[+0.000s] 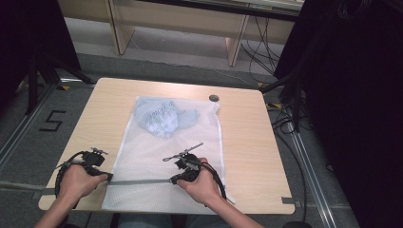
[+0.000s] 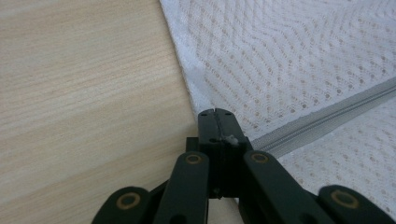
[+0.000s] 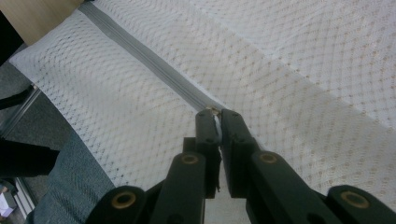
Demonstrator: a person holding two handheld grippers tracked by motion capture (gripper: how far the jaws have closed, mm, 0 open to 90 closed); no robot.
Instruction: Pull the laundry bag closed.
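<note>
One grey disc [image 1: 214, 98] beyond mesh bag [image 1: 142, 152].

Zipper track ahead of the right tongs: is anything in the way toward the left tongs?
Nothing visible. The zipper lies bare and flat on the mesh bag between the right tongs and the left tongs, which pinch its end.

Bare light wooden tabletop [image 1: 247, 137] lies open right and left of the white mesh laundry bag [image 1: 157, 156]; a small dark round disc [image 1: 214, 98] sits near the far edge (just beside the bag's corner), and a crumpled pale blue garment [image 1: 164, 118] bulges inside the bag's far half
</note>
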